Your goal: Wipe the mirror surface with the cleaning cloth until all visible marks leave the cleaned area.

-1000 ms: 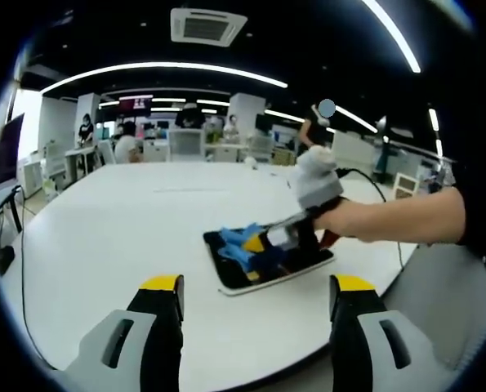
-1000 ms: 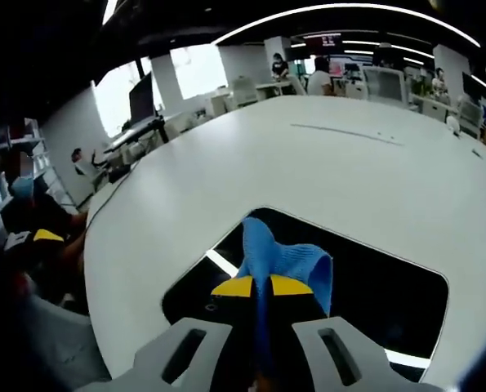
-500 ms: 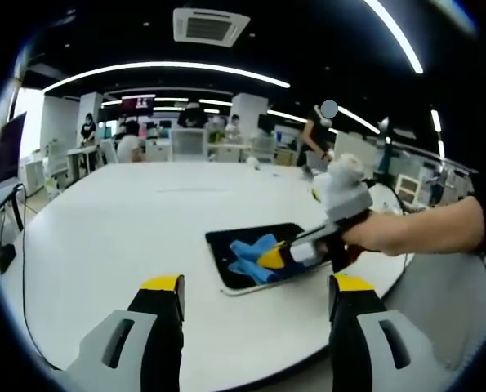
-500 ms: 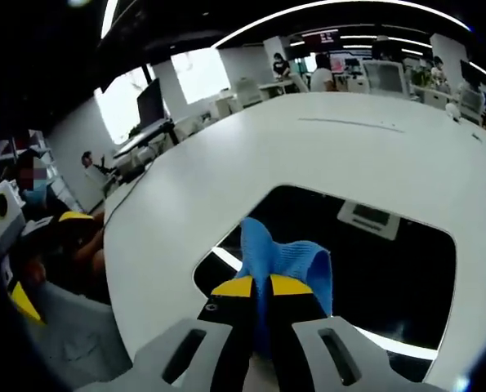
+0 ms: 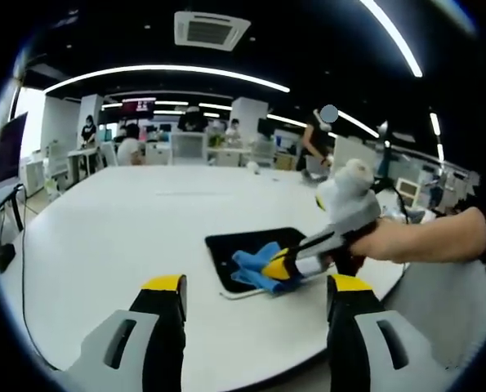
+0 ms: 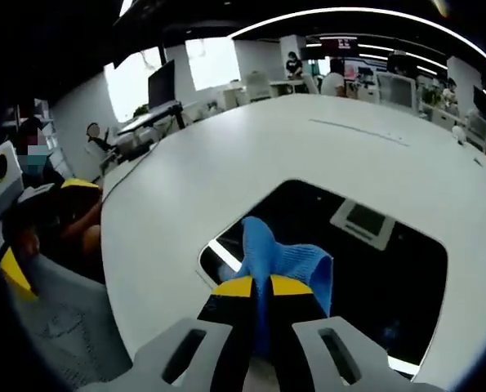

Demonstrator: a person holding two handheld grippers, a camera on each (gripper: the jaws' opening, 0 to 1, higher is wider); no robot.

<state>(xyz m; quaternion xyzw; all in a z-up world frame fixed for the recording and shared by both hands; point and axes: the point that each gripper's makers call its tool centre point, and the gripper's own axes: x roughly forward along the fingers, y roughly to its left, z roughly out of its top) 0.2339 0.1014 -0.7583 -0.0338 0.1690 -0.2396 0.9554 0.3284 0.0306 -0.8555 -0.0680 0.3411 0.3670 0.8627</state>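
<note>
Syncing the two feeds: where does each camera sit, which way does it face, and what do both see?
Left gripper view: rides the left gripper, held back off the table with jaws open, facing the mirror; a hand shows.
Right gripper view: rides the right gripper, looking down close onto the mirror, jaws shut on the blue cloth.
Shared: mirror, cloth, table.

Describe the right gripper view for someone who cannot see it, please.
A hand-held gripper, its yellow-tipped jaws closed on a blue cleaning cloth, presses it against a dark rectangular mirror lying flat on a large white table. An open-plan office stretches behind.
</note>
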